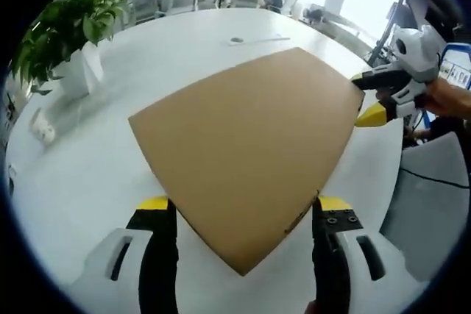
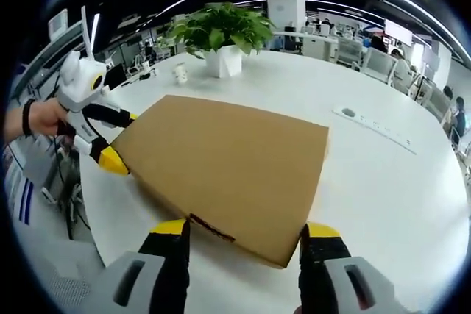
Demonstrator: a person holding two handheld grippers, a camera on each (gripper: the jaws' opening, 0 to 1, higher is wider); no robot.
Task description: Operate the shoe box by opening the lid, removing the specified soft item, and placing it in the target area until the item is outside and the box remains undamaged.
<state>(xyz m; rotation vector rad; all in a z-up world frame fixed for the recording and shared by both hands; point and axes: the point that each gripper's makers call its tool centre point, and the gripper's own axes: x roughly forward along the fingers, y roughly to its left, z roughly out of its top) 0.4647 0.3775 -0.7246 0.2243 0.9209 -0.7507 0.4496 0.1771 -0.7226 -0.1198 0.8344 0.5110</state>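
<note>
A closed brown cardboard shoe box [image 1: 243, 137] [image 2: 221, 159] lies flat on the white table [image 1: 96, 174]. In the left gripper view, my left gripper [image 1: 244, 204] is open, its yellow-tipped jaws standing on either side of the box's near corner. My right gripper [image 1: 366, 96] comes in from the right, held by a hand, its jaws spread around the box's far right corner. In the right gripper view, my right gripper [image 2: 246, 229] is open astride the box's near corner. My left gripper [image 2: 119, 138] sits at the box's left corner, jaws spread above and below the edge.
A potted green plant [image 1: 73, 27] [image 2: 221, 34] stands on the table beyond the box, with a small white object [image 1: 43, 129] [image 2: 180, 73] beside it. A flat strip [image 1: 257, 39] [image 2: 375, 129] lies on the table farther off. Office chairs and people sit in the background.
</note>
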